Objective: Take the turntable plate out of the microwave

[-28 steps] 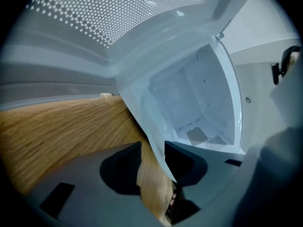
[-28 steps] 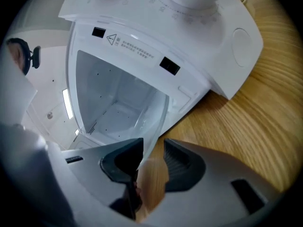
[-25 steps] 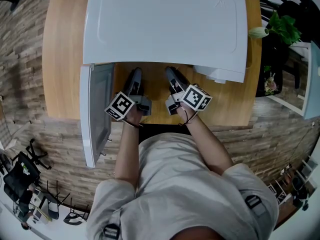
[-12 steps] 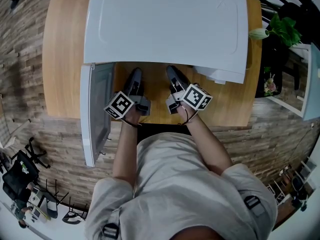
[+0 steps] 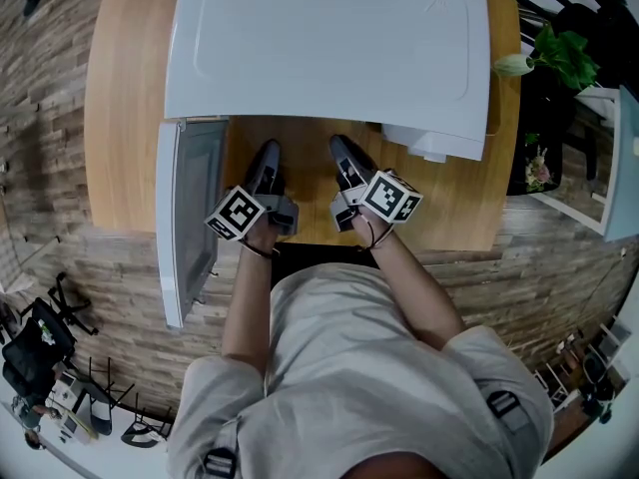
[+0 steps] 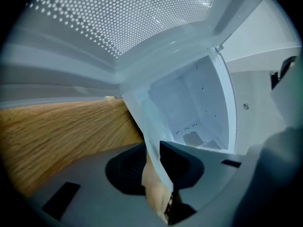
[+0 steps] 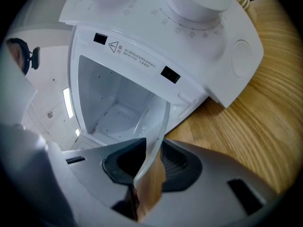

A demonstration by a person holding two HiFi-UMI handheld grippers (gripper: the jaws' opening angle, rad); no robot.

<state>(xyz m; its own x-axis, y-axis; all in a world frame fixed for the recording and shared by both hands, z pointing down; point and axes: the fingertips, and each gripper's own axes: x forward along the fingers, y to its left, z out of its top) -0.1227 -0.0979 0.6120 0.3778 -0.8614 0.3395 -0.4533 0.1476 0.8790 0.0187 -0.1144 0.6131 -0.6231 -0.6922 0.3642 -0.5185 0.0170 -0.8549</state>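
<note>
- Wooden table (image 5: 120, 118) filling the upper half of the head view, carrying everything else.
- White microwave (image 5: 329, 48) standing on it, mouth facing the lower edge of the frame, with nothing else to be seen in its white inside.
- Door (image 5: 190, 218) swung fully open at the left, close beside the left-hand tool.
- Clear glass plate (image 6: 142, 122) at the mouth of the microwave, its near rim reaching out toward both tools and the rest lying back inside. Too transparent to make out from the head view. Cannot tell whether already lifted clear of the oven floor.
- Left tool (image 5: 267, 158) just closed, now pinching the plate's rim between dark pads, seen edge-on at lower centre of its own view.
- Right tool (image 5: 342, 153) likewise just closed, clamped on the same rim (image 7: 158, 126), just beside the left one.
- Likely step: drawing the plate straight out toward the table's near edge.
- Risks from here:
  - slipping, with smooth glass held only by a thin strip of rim;
  - tilting or twisting if one hand pulls ahead of the other, levering the rim out of a pinch;
  - far edge catching on the oven's front lip if kept too low;
  - knocking the open door with the left side;
  - cracking on the table after any drop.
</note>
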